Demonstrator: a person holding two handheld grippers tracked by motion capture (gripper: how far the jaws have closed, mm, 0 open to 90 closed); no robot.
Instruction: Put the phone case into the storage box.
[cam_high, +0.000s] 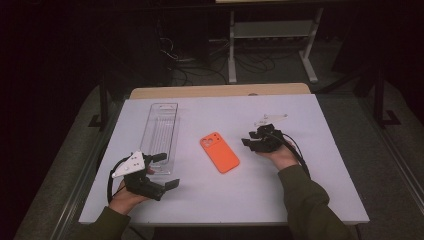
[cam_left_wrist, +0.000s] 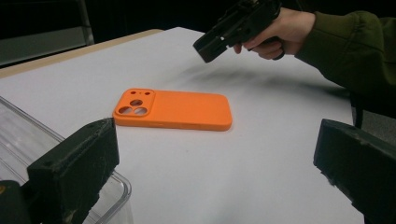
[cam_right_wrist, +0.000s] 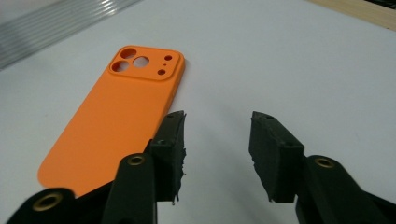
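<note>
The case (cam_high: 219, 152) is lying flat on the bench (cam_high: 300, 190), its long axis slanting, camera holes pointing away from me. My right hand-held gripper (cam_high: 254, 138) is hovering just beside it, jaws partly open and holding nothing.

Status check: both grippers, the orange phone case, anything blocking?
Left gripper open, by clear tray. Right gripper open, empty, beside orange phone case. Case flat on table, untouched. Nothing blocking.

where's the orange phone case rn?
High view: orange phone case lies flat mid-table, camera cutouts away from the person, between the clear tray on its left and the right tongs, untouched.
</note>
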